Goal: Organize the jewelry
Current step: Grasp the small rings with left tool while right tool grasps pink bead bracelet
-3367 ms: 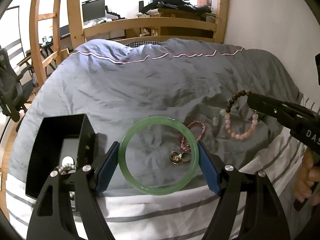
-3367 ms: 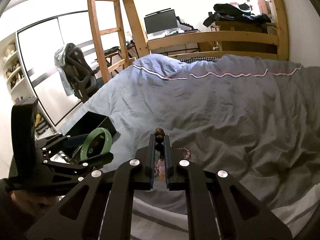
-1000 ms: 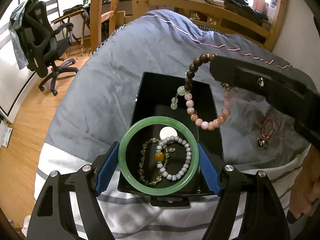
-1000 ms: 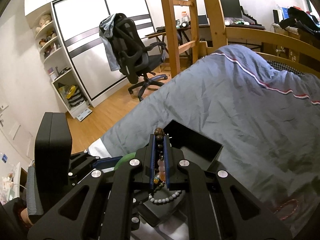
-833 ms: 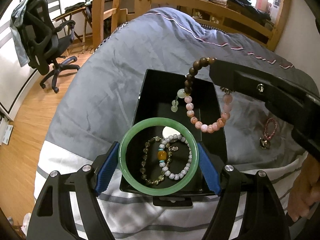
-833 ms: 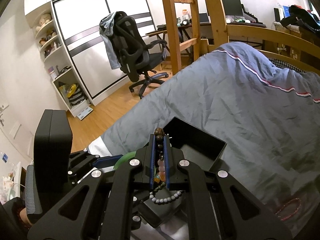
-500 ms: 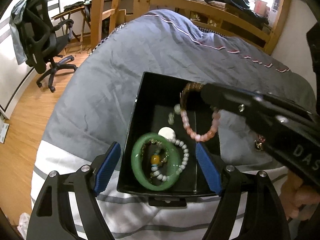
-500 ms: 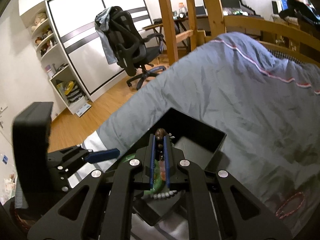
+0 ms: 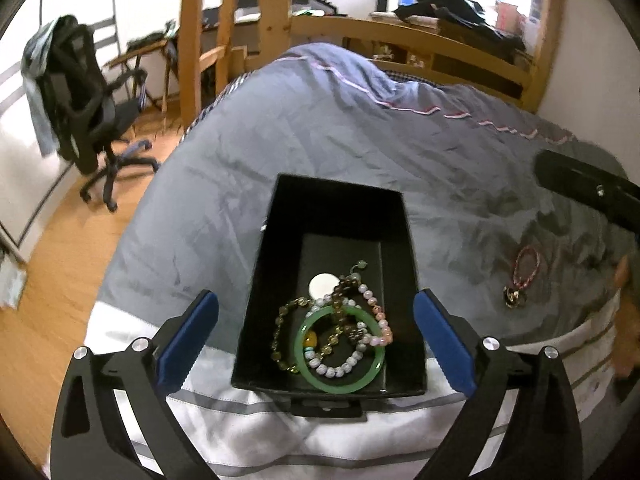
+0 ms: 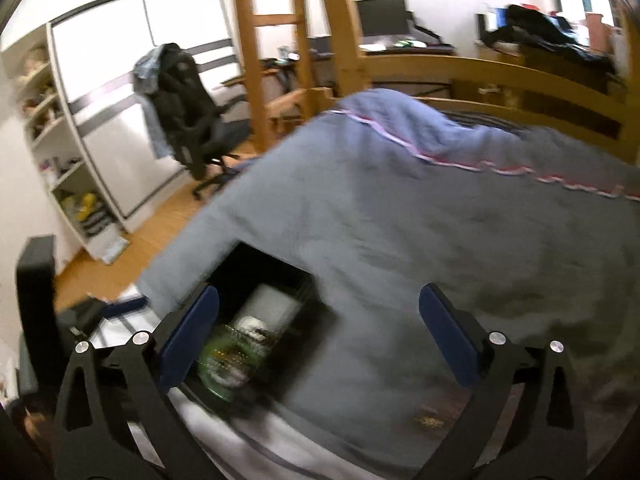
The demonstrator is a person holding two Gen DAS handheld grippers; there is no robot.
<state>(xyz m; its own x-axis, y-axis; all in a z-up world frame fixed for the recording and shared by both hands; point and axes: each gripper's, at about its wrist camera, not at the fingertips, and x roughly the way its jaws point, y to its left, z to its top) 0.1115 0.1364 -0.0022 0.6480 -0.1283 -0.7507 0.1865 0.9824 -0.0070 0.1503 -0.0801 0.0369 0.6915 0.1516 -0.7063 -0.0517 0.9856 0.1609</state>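
Lying in the near half of the black box (image 9: 276,264), the green bangle (image 9: 340,385) rests flat on the bottom, and the bead bracelets are heaped over and inside it. The pink bead bracelet (image 9: 380,320) lies across the bangle's rim at about 2 o'clock, the grey bead bracelet (image 9: 340,368) curls inside the ring, and a brown bead bracelet (image 9: 280,336) sits just beside the bangle at 9 o'clock. A white round piece (image 9: 322,285) lies at 12 o'clock from the bangle, touching the beads.

The left gripper (image 9: 316,334) hangs above the near end of the box with its blue pads (image 9: 188,332) spread wide, one on each side of the box; its jaws have just been opening and nothing is between them, the bangle being down in the box. The right gripper (image 10: 318,334) is also spread wide with nothing held; its jaws have just been opening too. In the right wrist view the picture is blurred, and the box (image 10: 304,300) shows at 9 o'clock of the gap, with the jewelry inside only as a green and white smear.

On the grey blanket (image 9: 460,168), at 3 o'clock from the box and well apart from it, a red cord bracelet (image 9: 526,266) lies with a dark gold charm (image 9: 514,298) at its near end. The right gripper's black arm enters the left wrist view at 2 o'clock.
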